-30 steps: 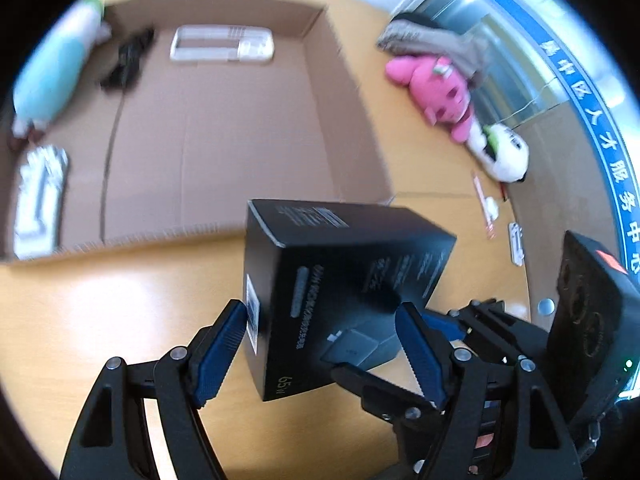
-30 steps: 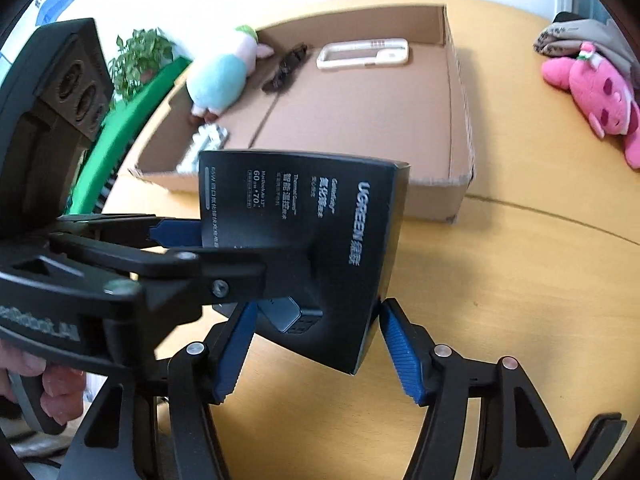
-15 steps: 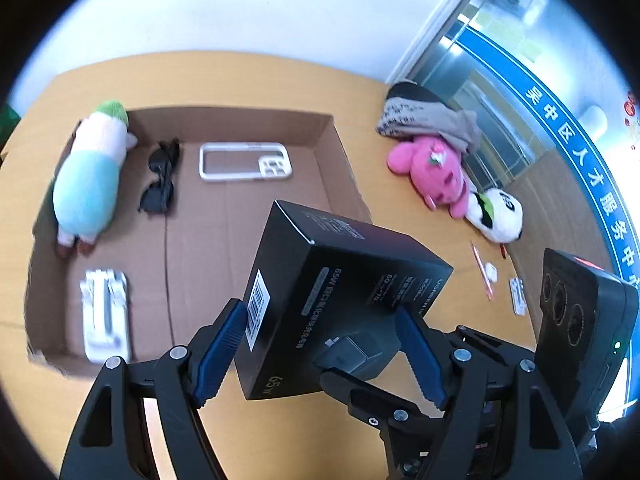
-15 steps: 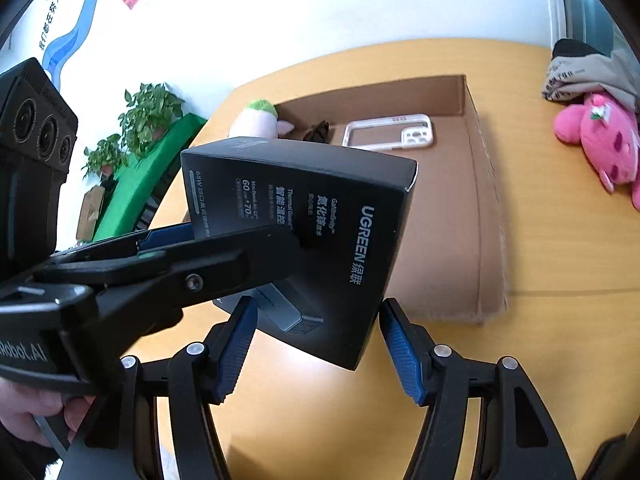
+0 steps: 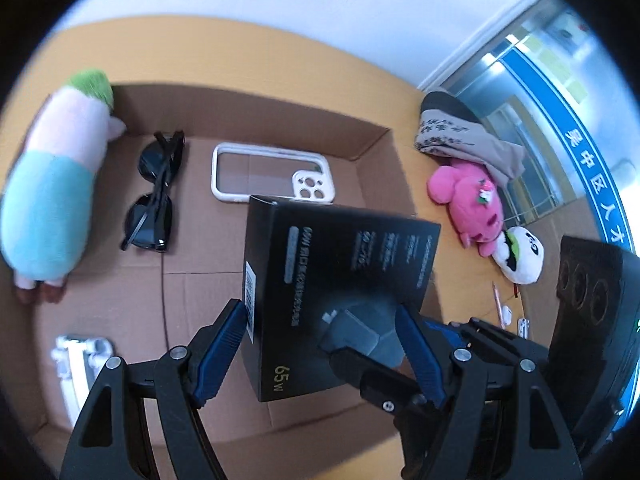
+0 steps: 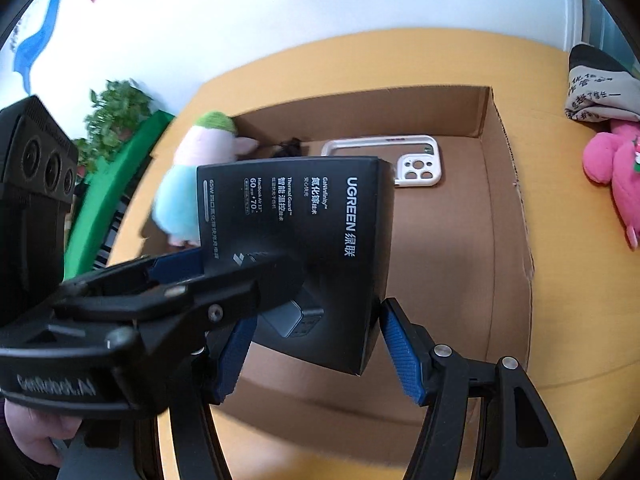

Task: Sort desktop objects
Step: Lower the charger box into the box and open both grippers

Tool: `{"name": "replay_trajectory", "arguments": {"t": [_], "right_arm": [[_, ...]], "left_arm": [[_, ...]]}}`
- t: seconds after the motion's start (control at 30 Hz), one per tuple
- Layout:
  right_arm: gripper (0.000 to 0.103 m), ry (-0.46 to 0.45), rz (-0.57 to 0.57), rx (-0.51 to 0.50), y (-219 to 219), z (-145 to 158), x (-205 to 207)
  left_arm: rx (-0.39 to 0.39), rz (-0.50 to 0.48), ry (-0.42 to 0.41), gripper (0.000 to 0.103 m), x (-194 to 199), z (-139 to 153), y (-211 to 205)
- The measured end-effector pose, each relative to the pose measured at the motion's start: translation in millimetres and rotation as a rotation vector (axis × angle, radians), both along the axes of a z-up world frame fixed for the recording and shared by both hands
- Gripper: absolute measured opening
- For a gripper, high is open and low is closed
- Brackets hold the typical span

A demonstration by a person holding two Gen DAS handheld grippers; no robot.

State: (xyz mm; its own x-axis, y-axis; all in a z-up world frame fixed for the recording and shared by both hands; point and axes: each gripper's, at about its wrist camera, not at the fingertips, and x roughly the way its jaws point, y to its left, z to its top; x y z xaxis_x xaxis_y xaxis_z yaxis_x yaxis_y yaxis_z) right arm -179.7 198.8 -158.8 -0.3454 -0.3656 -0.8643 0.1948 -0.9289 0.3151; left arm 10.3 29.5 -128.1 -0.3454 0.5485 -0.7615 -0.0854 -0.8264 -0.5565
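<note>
A black UGREEN charger box (image 5: 336, 280) is held between both grippers above the open cardboard box (image 5: 384, 160). My left gripper (image 5: 320, 352) is shut on its lower end; my right gripper (image 6: 316, 348) is shut on it too, and the box (image 6: 296, 248) fills the middle of the right wrist view. The left gripper's finger (image 6: 180, 292) crosses that view from the left. Inside the cardboard box lie a blue, pink and green plush (image 5: 56, 184), black sunglasses (image 5: 156, 196), a white phone case (image 5: 272, 176) and a small white item (image 5: 76, 364).
On the yellow table right of the cardboard box lie a pink plush (image 5: 468, 200), a white panda plush (image 5: 520, 256), a folded grey cloth (image 5: 460, 132) and small items (image 5: 504, 312). A green plant (image 6: 116, 120) stands beyond the table's left edge.
Both grippers have carried the black box forward from above the table to above the inside of the cardboard box. Both stay shut on it.
</note>
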Motion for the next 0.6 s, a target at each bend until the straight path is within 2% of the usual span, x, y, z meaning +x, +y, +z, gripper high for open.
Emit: {"name": "replay_trajectory", "arguments": {"t": [0.23, 0.4, 0.5, 0.6], "right_arm": [[0.068, -0.084, -0.019, 0.051, 4.8, -40.8, -44.0], [0.07, -0.133, -0.04, 0.068, 11.4, -61.5, -57.2], [0.072, -0.135, -0.038, 0.073, 12.0, -61.3, -58.6], [0.084, -0.12, -0.035, 0.056, 12.4, -44.8, -53.3]], "left_arm": [[0.043, -0.018, -0.096, 0.075, -35.5, -47.5, 11.2], [0.045, -0.01, -0.15, 0.075, -49.5, -70.4, 20.1], [0.041, -0.001, -0.143, 0.075, -49.4, -66.2, 21.7], [-0.007, 0.015, -0.052, 0.077, -40.6, -38.5, 19.3]]}}
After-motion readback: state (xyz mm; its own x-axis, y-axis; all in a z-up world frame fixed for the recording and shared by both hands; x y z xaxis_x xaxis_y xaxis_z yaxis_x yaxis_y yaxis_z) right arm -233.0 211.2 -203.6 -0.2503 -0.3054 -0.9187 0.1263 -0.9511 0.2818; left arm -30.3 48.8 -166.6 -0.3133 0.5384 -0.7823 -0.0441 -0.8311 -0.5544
